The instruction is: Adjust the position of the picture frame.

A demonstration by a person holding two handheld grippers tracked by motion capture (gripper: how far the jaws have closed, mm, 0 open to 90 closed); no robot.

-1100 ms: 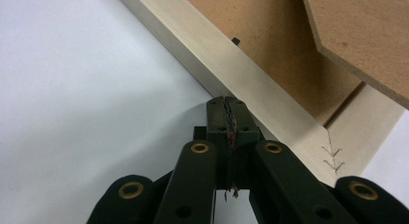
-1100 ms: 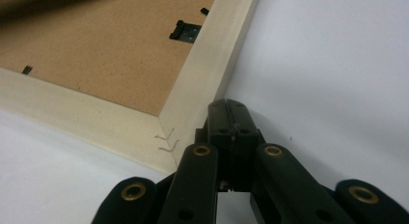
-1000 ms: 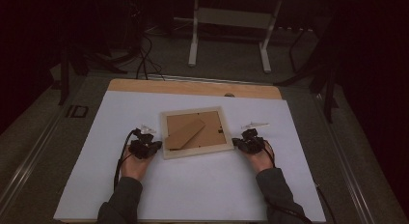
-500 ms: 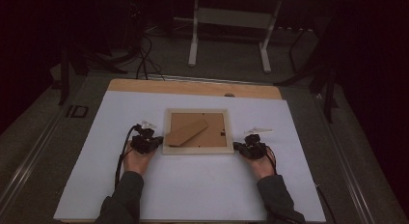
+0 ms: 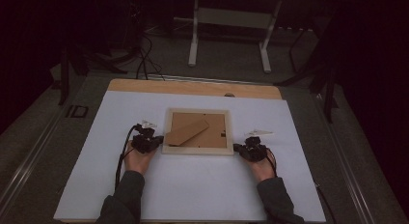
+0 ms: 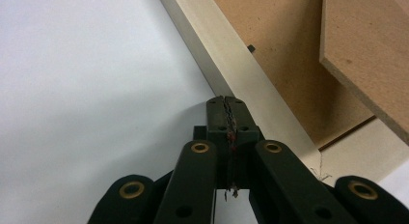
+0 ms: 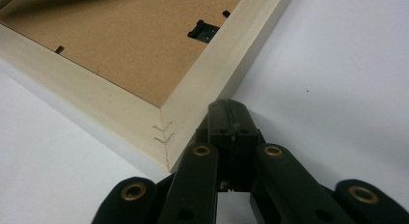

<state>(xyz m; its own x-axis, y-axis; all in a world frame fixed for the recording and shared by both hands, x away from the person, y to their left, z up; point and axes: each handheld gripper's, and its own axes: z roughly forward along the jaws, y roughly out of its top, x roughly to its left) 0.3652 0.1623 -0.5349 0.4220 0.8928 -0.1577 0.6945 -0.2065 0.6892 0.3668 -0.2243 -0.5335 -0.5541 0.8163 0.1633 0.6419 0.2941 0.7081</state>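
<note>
One picture frame [image 5: 197,147], pale wood, lying face down near the middle of the white surface [image 5: 193,195], its brown backing board [image 5: 214,132] upward. One loose easel stand [image 5: 187,132] of the same brown board lies slanted across the backing, its end over the frame's left rail.

Left hand-held gripper [image 5: 157,139]: one, jaws pressed together with nothing between them, tip against the outer edge of the frame's left rail. Its own view gives the closed tip [image 6: 226,104] touching the rail [image 6: 231,69] and the raised edge of the easel stand [image 6: 366,55], detail too small from above.

Right hand-held gripper [image 5: 237,147]: one, jaws pressed together, empty, tip at the frame's near right corner. Its own view gives the tip [image 7: 226,108] against the corner, the mitre joint [image 7: 164,137] with its marks, one black hanger clip [image 7: 202,30] and two small turn tabs on the backing.

The high view alone gives two hands, two dark sleeves, a wooden strip [image 5: 193,87] along the surface's far edge, and one white table base [image 5: 230,21] on the floor beyond.
</note>
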